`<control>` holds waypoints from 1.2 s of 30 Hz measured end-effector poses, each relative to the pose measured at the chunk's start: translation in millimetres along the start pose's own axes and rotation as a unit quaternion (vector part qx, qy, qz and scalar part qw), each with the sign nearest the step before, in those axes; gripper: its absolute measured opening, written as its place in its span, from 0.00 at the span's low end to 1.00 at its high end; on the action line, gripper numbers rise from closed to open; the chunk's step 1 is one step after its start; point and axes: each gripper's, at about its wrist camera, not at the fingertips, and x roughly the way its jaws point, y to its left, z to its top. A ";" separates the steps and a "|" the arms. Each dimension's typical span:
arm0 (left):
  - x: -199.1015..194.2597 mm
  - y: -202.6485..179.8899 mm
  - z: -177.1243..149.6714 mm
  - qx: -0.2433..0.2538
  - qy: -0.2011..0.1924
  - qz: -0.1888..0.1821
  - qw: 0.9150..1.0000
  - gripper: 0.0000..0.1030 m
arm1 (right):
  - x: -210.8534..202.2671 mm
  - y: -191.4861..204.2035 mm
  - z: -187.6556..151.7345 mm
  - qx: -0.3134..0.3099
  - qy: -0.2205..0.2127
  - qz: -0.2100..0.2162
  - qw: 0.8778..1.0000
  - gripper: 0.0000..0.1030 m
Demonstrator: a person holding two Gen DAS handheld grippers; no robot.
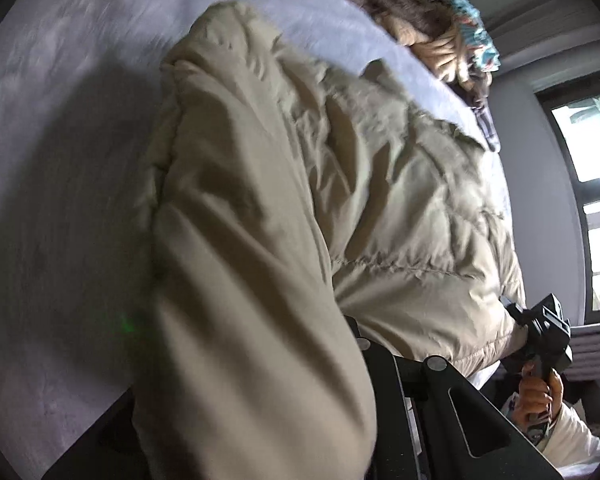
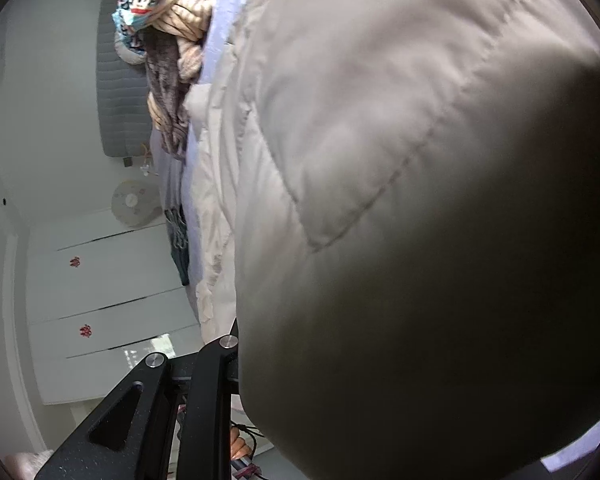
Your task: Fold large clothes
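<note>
A large beige puffer jacket (image 1: 300,200) lies on a pale lavender bed sheet (image 1: 60,120). In the left wrist view its sleeve drapes over my left gripper (image 1: 380,352), whose fingertips are buried in the fabric; the jaws seem closed on it. The other hand-held gripper (image 1: 540,332) shows at the jacket's hem on the right, its tips in the cloth. In the right wrist view the jacket (image 2: 380,160) fills most of the frame and covers the tips of my right gripper (image 2: 236,340); only the black finger arms show.
A heap of other clothes, brown fur, peach knit and a blue cartoon print (image 2: 156,12), lies at the bed's far end. A grey padded headboard (image 2: 120,80), white cupboards (image 2: 108,280) and a dark-framed window (image 1: 588,160) surround the bed.
</note>
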 end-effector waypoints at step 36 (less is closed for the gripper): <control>-28.0 -28.2 8.4 0.052 0.005 0.220 0.974 0.53 | 34.6 133.2 -88.9 -0.304 0.113 -0.223 0.919 0.24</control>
